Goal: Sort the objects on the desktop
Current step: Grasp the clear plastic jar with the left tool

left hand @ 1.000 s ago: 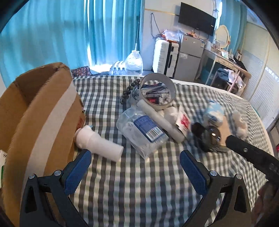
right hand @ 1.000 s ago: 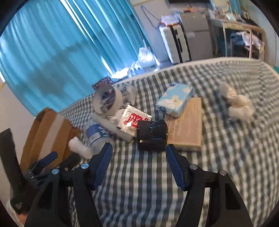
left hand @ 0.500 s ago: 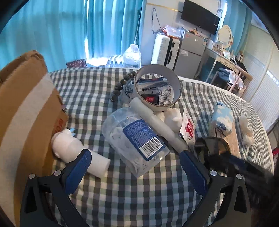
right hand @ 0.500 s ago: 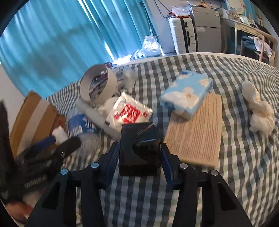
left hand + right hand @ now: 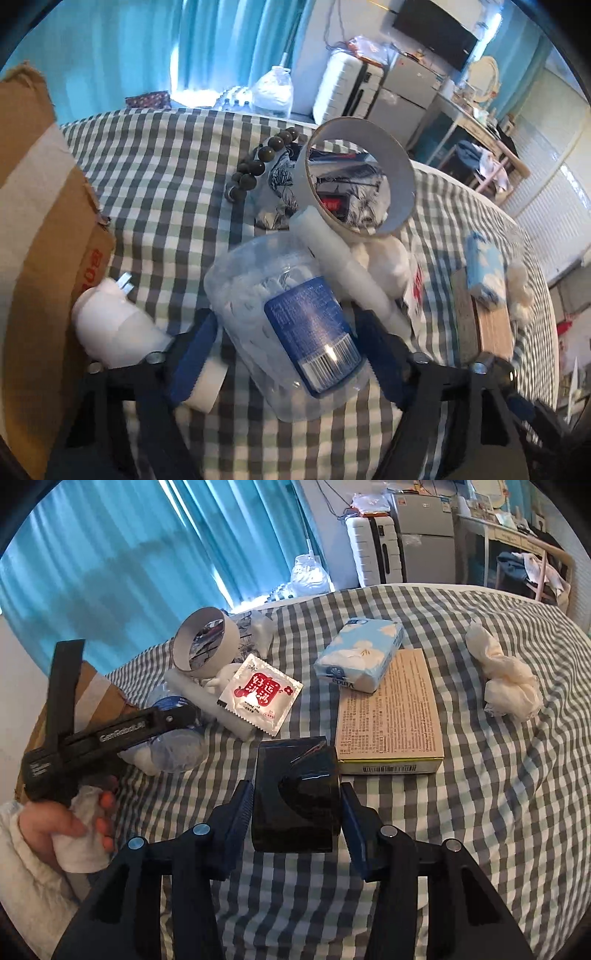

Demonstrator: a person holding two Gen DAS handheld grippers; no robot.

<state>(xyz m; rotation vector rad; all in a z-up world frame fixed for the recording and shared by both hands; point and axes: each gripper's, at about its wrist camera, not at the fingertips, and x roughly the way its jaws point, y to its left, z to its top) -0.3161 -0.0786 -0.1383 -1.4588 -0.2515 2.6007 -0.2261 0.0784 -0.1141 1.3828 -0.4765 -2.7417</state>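
On the checked cloth (image 5: 480, 812) lie one clear plastic jar (image 5: 288, 332), one tape ring (image 5: 360, 184), one white tube (image 5: 343, 269), one red-printed sachet (image 5: 258, 694), one tissue pack (image 5: 360, 653), one flat carton (image 5: 389, 712) and one black box (image 5: 295, 794). The left gripper (image 5: 284, 332) is closing, its pads straddling the jar. The right gripper (image 5: 297, 808) pinches the black box, which touches the carton's near edge; bare cloth lies right of it.
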